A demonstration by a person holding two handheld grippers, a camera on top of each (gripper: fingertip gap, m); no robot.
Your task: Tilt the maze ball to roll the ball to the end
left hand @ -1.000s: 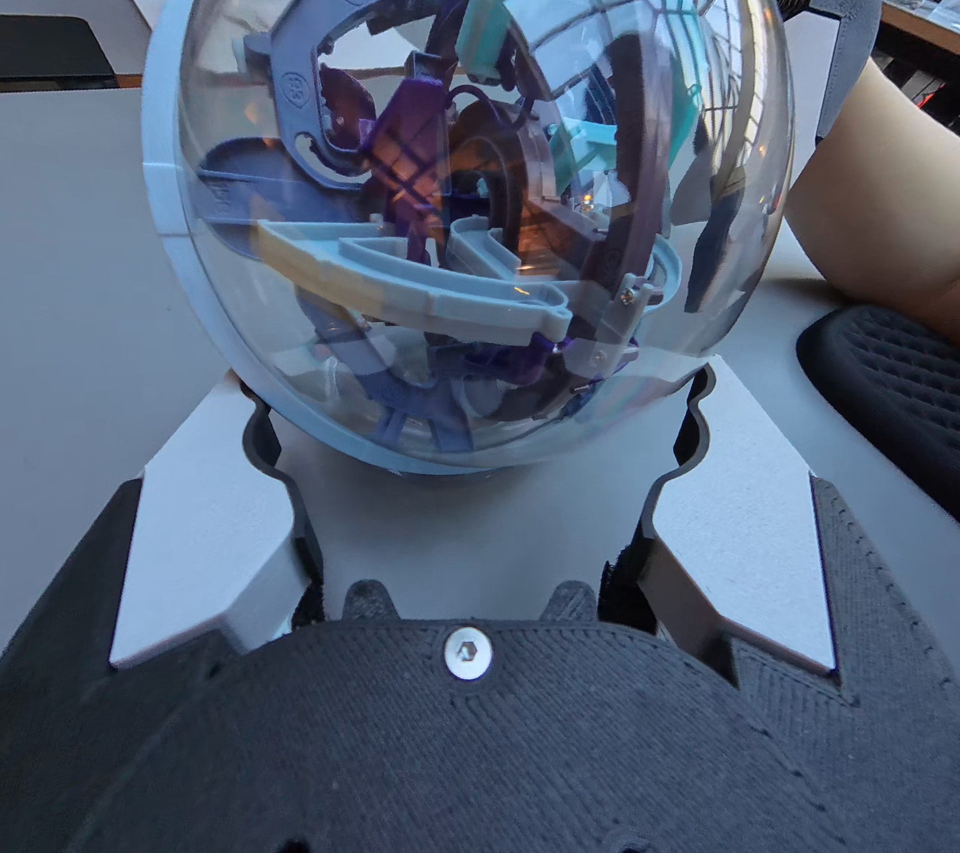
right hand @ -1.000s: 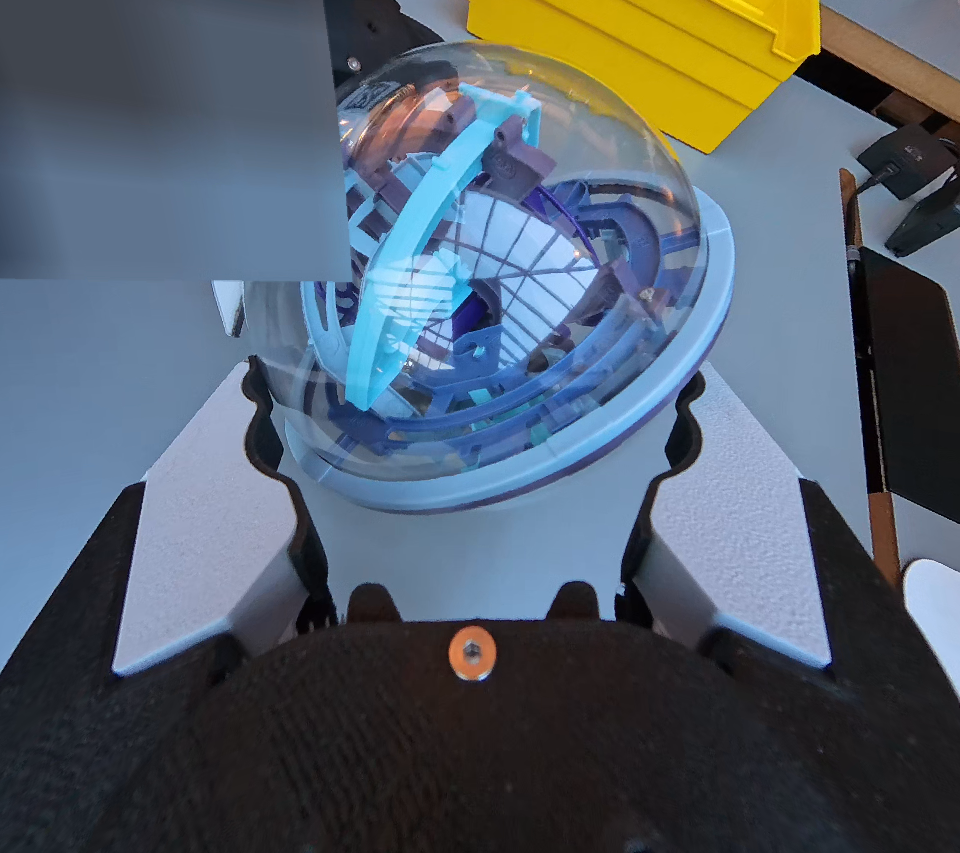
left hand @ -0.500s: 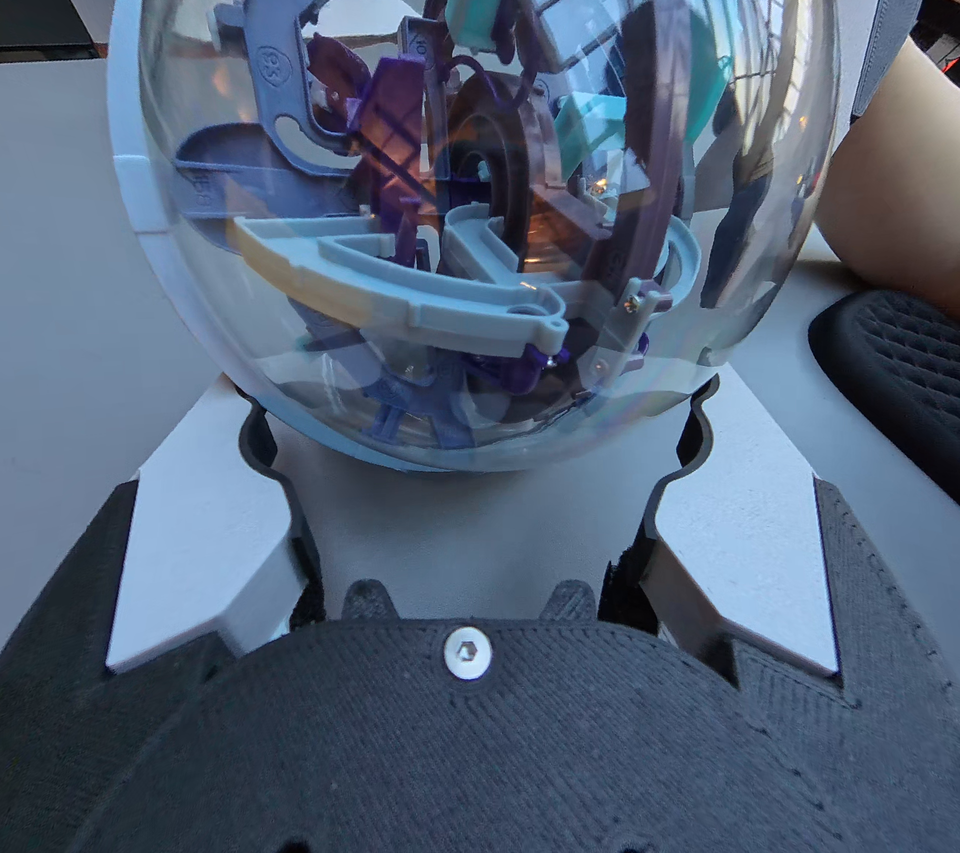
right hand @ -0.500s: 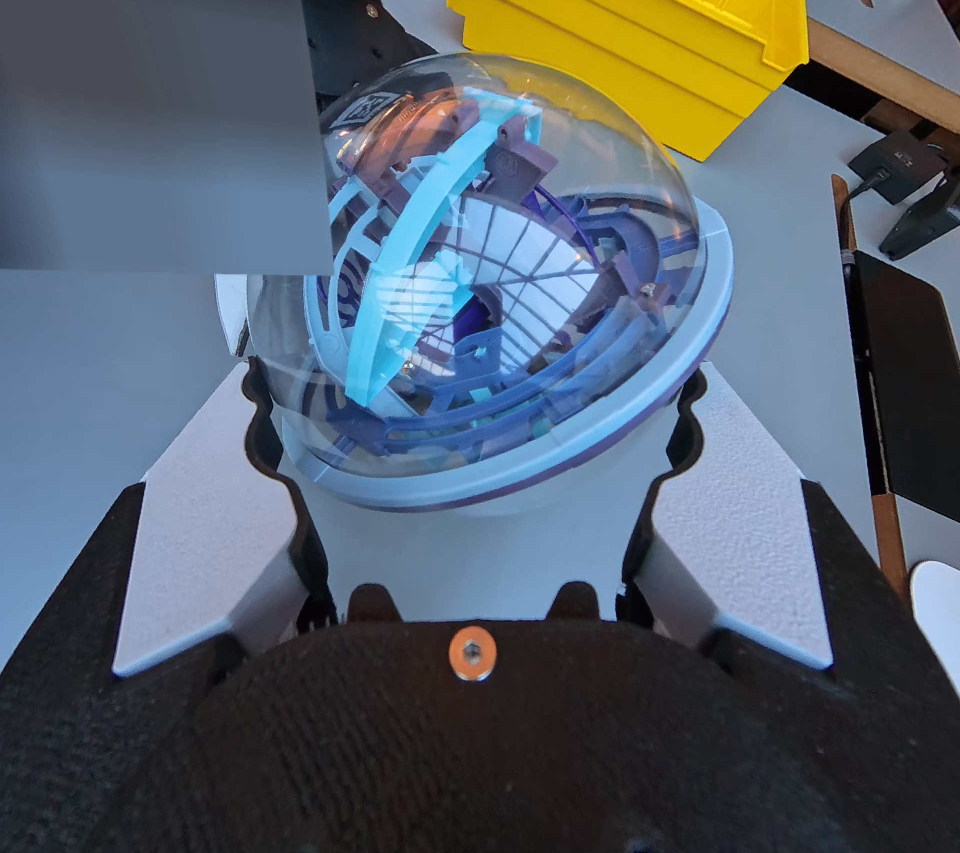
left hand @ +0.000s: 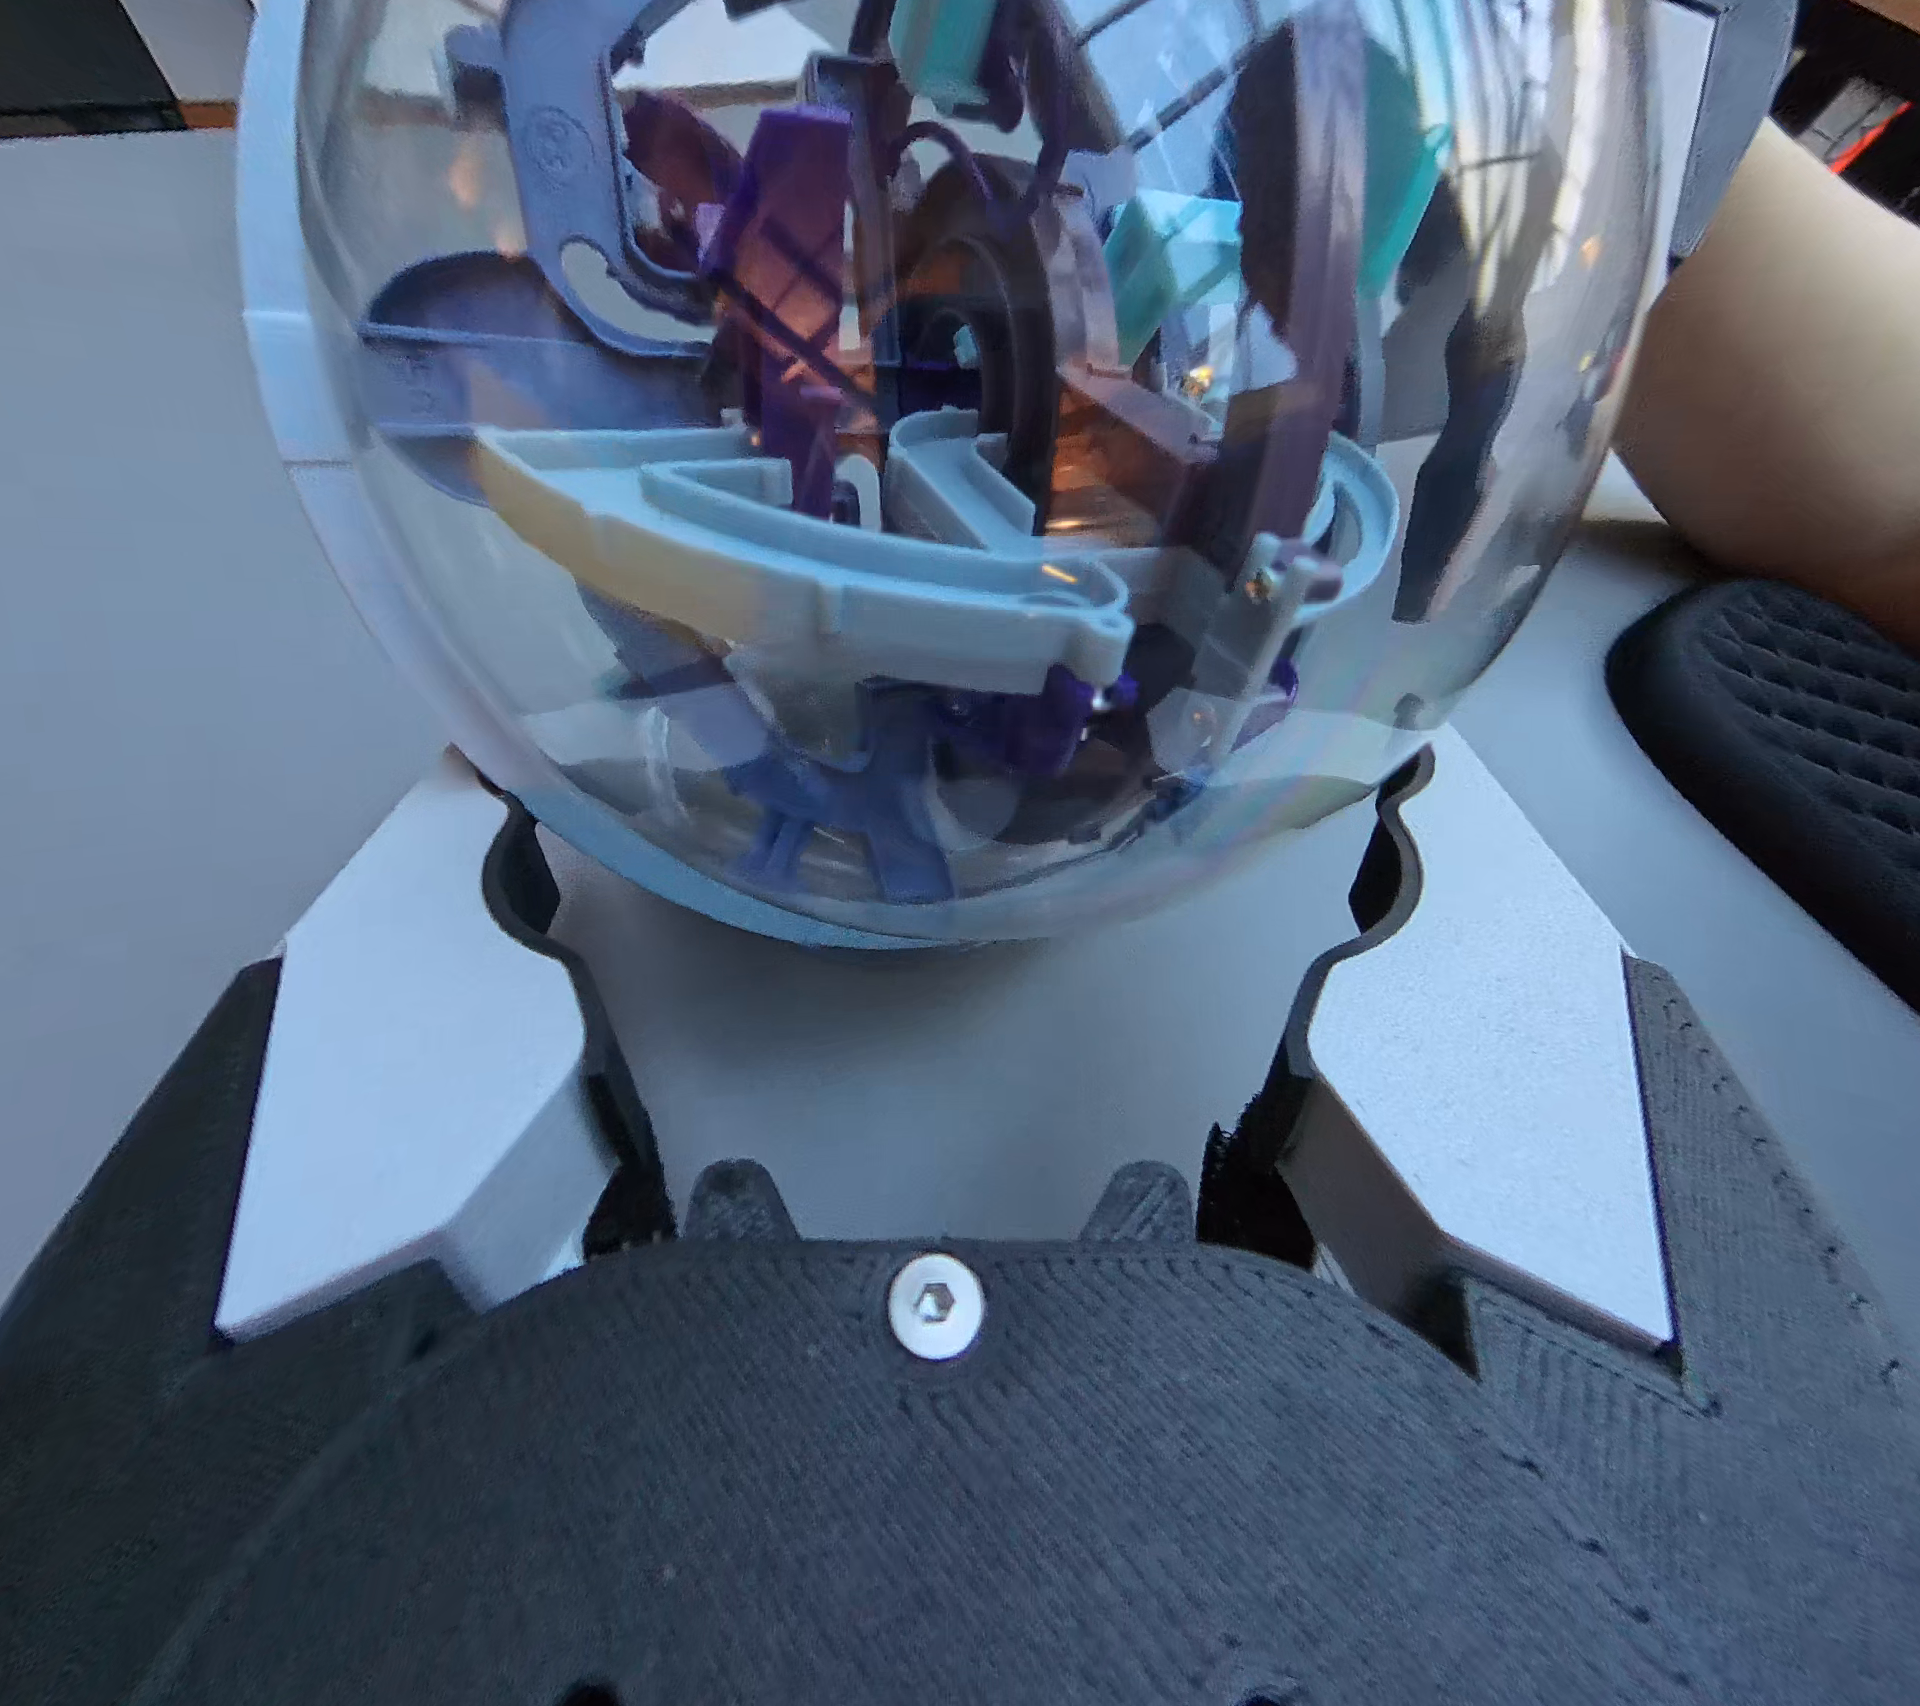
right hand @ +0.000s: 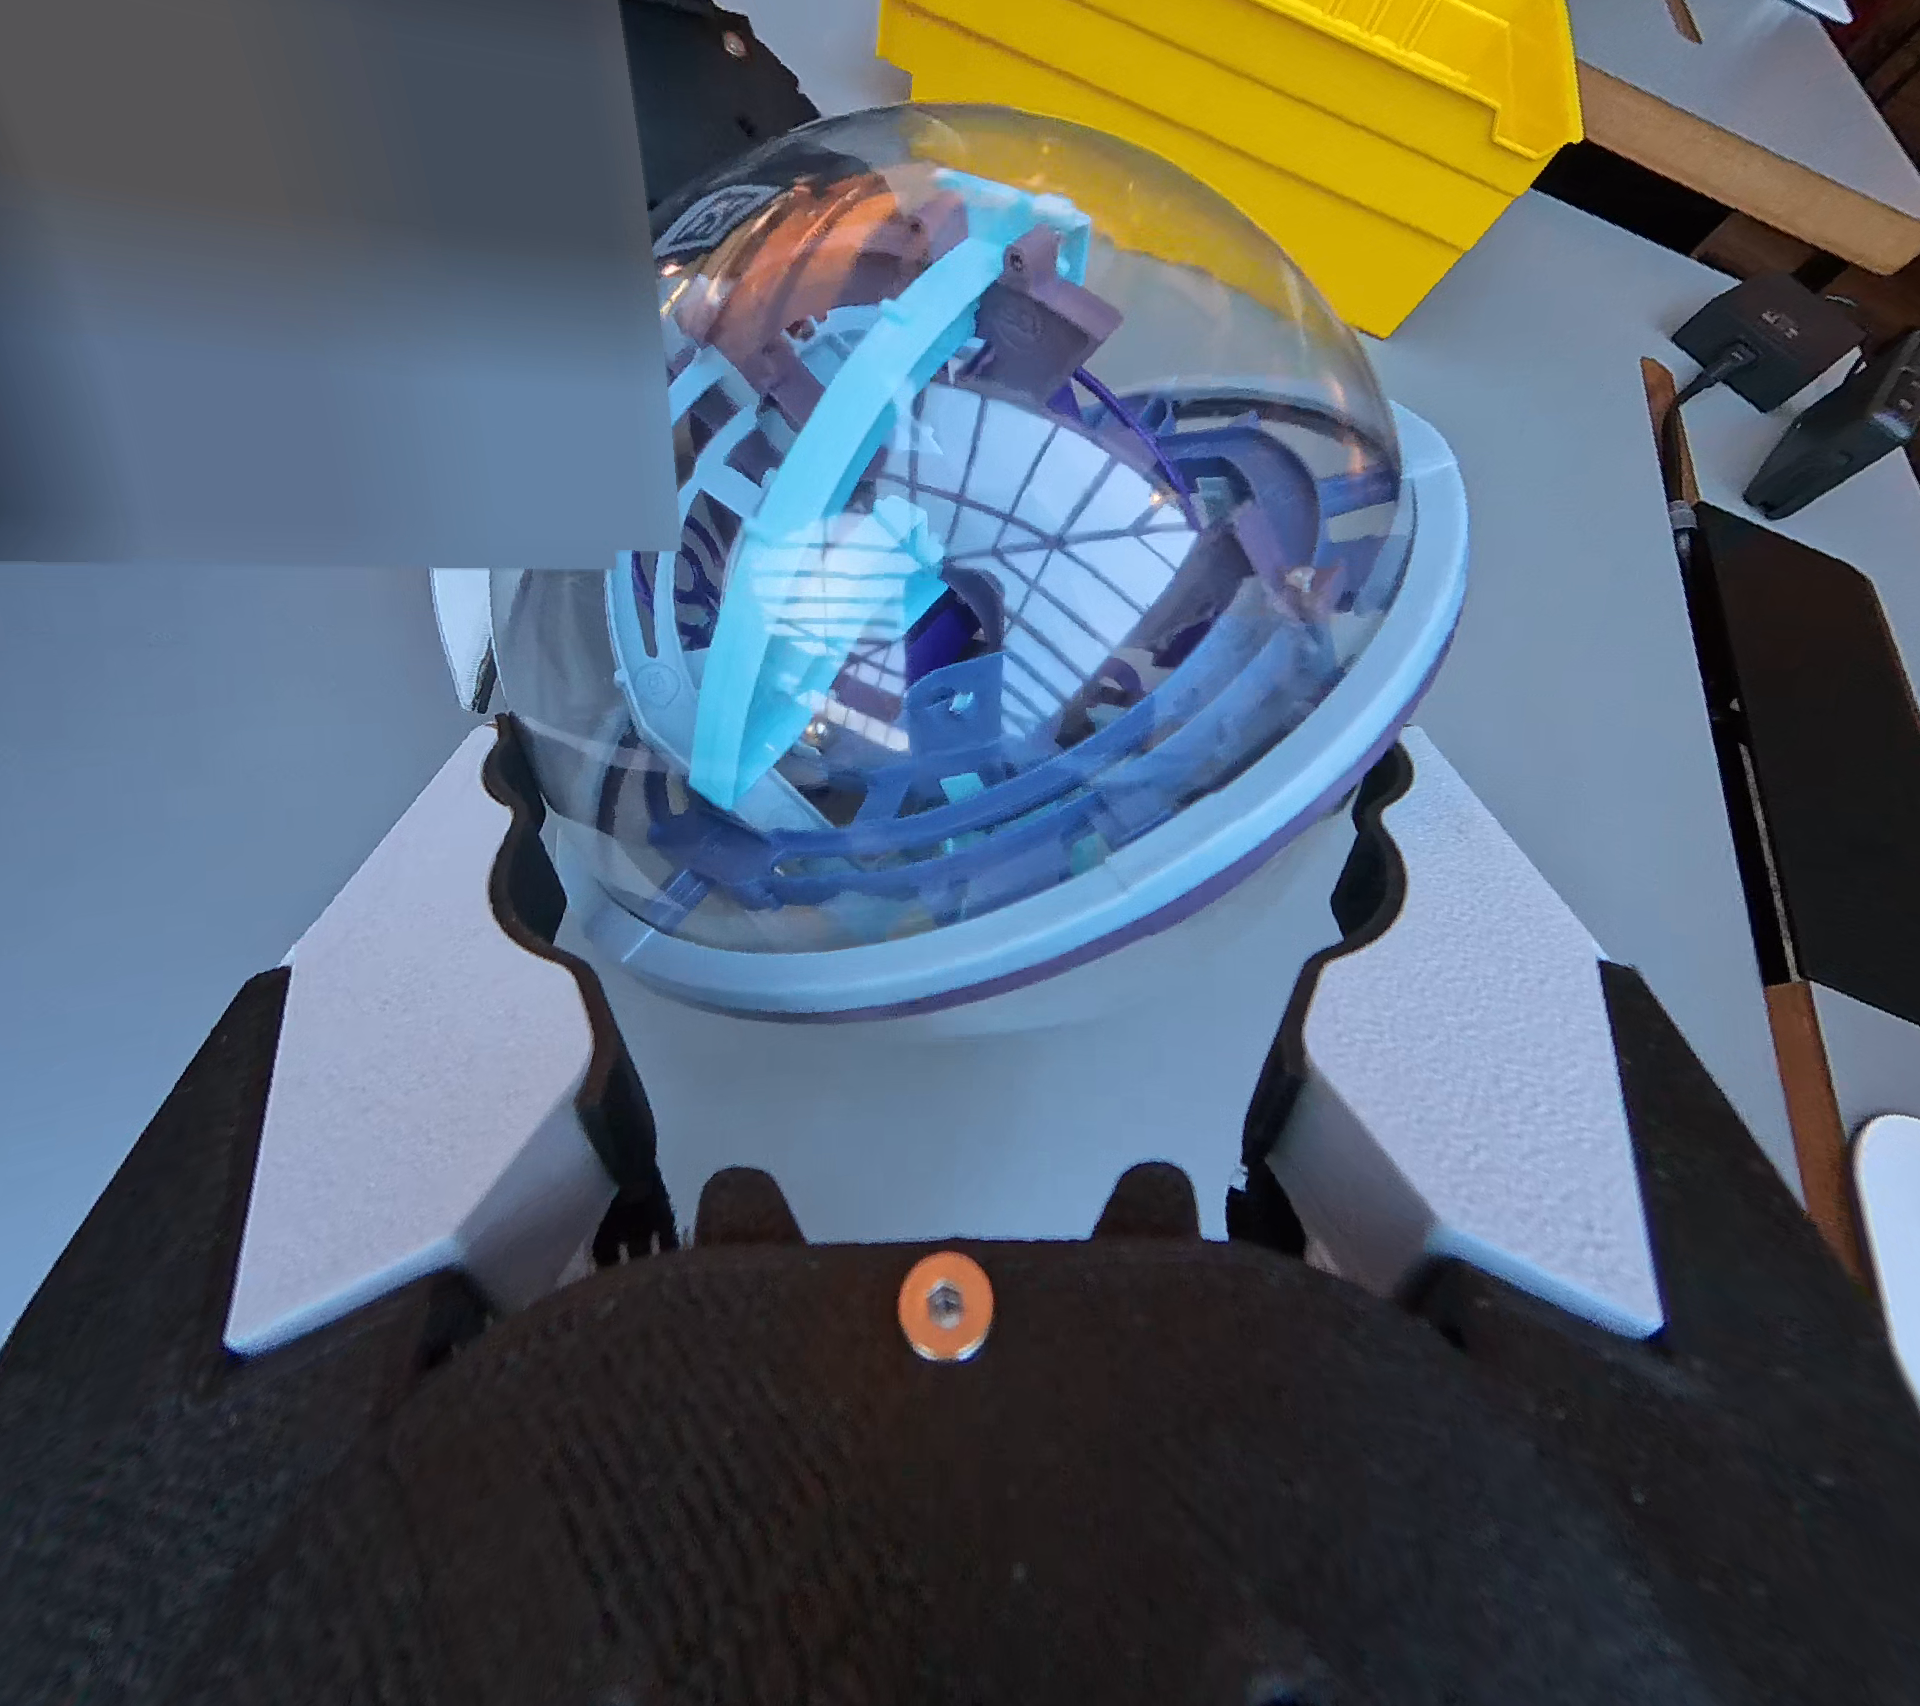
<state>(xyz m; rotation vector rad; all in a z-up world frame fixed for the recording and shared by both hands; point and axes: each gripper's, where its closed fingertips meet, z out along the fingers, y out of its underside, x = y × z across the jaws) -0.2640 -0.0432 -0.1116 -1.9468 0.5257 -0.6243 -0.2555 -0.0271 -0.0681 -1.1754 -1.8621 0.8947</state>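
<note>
The maze ball [left hand: 935,368] is filling the upper centre of the left wrist view and the middle of the right wrist view, sitting tilted so its pale blue seam ring [right hand: 1039,950] is slanting. The left tool [left hand: 951,815] and the right tool [right hand: 940,809] are both spread wide, each cradling the clear shell from opposite sides; whether they are pressing or only touching it, I cannot tell. A small metal ball [right hand: 821,731] seems to be resting low beside the light blue track [right hand: 831,555]. Judging from this, the tilting is under way, but the end of the track is not identifiable, so much seems left. A yellow bin [right hand: 1226,98] is standing on the grey surface [right hand: 1558,617] at upper right.
</note>
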